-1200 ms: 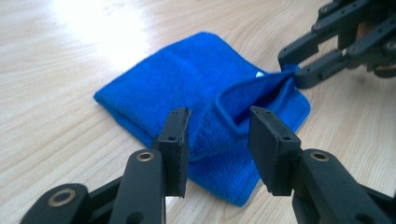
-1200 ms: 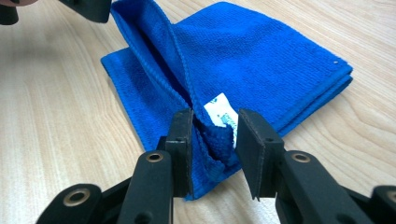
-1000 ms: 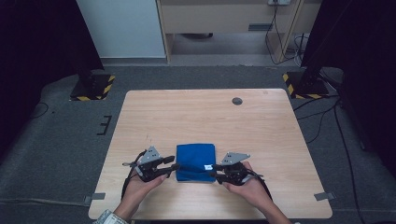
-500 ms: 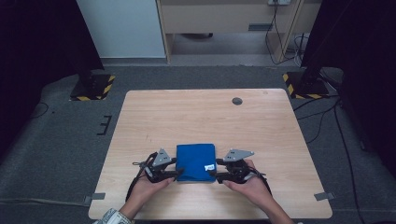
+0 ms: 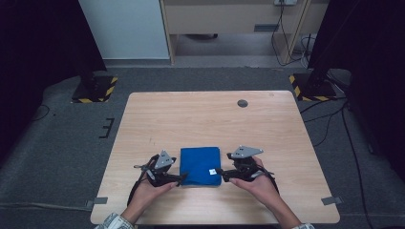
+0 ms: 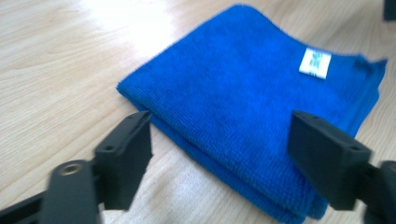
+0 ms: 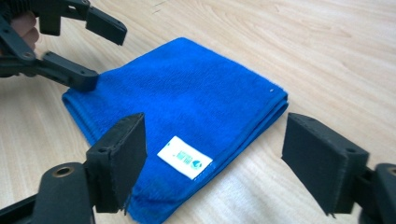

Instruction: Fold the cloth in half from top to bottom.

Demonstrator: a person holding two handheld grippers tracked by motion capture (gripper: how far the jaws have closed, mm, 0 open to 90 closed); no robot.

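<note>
Grippers (image 5: 181, 177) (image 5: 220, 172) flanking folded blue cloth (image 5: 200, 165) on bare wooden table (image 5: 210, 119)

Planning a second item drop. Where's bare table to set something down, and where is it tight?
Free: the far half of the table beyond the folded blue cloth, apart from the small dark disc; also the strips to the left and right edges. Tight: the near middle, where the left gripper and right gripper, both open, flank the cloth.
</note>
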